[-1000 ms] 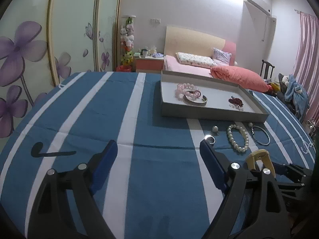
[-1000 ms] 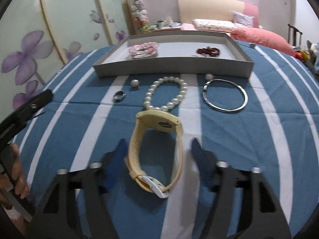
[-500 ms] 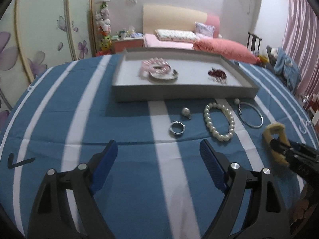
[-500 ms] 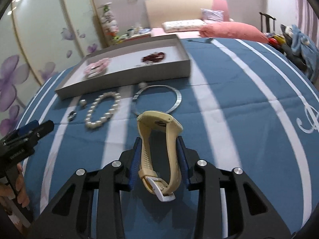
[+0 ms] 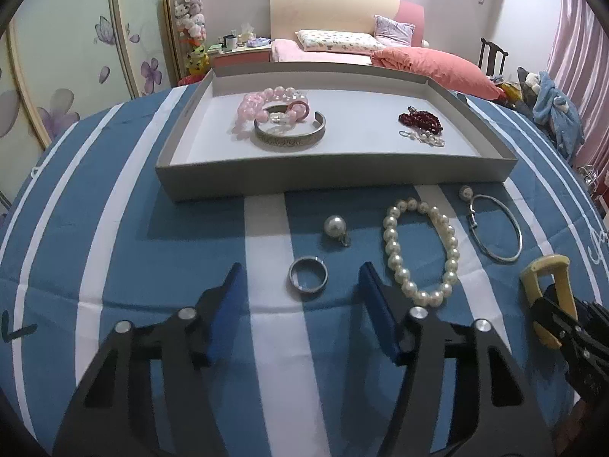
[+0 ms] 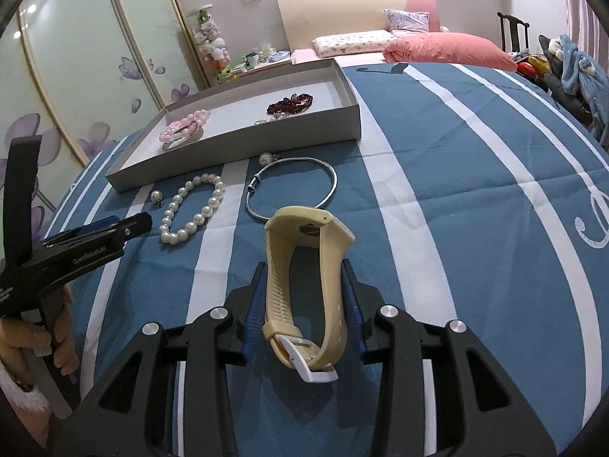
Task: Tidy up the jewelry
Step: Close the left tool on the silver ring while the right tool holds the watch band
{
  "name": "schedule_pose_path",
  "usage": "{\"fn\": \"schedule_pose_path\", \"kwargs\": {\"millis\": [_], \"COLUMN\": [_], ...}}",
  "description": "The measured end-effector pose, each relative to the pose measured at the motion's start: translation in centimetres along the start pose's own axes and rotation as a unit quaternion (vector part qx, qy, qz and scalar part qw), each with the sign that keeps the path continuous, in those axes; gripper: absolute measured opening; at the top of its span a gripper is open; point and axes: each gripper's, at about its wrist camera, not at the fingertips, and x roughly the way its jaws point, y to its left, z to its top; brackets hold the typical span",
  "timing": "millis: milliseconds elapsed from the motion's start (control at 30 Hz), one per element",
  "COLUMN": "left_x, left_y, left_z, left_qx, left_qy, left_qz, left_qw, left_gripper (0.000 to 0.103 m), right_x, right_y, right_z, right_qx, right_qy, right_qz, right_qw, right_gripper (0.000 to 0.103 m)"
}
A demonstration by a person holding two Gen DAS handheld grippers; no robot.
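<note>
Since a second ago, the left hand-held gripper (image 5: 300, 285) has been swinging round toward the jewelry, and the right hand-held gripper (image 6: 302, 301) has been closing from spread onto the yellow watch (image 6: 308, 266). The right one is now pinching the watch's strap between its blue pads (image 6: 254, 304), holding it upright with the white buckle nearest the camera and the face pointing away.

The left hand-held gripper is hanging with its fingers spread wide, and the silver ring (image 5: 307, 275) is lying on the blue-and-white striped tabletop cloth (image 5: 190, 243) between and just ahead of the fingertips. Beyond the ring a single pearl pendant (image 5: 335, 226) is resting, and to its right the pearl bracelet (image 5: 420, 251) and the thin silver bangle (image 5: 495, 228) are lying side by side, with a second small pearl (image 5: 465, 192) at the bangle's far end.

The grey tray (image 5: 342, 181) is sitting just behind these pieces, holding a pink bead bracelet (image 5: 262, 104) leaning against a silver cuff (image 5: 289, 135) on its left side, and dark red beads (image 5: 420, 120) on its right.
</note>
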Motion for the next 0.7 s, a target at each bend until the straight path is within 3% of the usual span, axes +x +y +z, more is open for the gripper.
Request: {"fn": "schedule_pose_path", "kwargs": {"millis": [267, 367, 700], "left_x": [0.2, 0.2, -0.5], "left_y": [-0.4, -0.7, 0.4], "left_z": [0.3, 0.3, -0.3], "left_qx": [0.009, 0.014, -0.004], "left_qy": [-0.003, -0.004, -0.008], "left_qz": [0.011, 0.011, -0.006], "left_qw": [0.9999, 0.9998, 0.9999], "left_gripper": [0.04, 0.022, 0.022], "right_x": [0.1, 0.1, 0.1], "right_y": [-0.1, 0.0, 0.0], "right_z": [0.1, 0.1, 0.1], "right_qx": [0.0, 0.0, 0.001], "right_qy": [0.0, 0.0, 0.0], "right_qz": [0.001, 0.001, 0.001], "right_qw": [1.0, 1.0, 1.0], "right_gripper": [0.04, 0.04, 0.04]}}
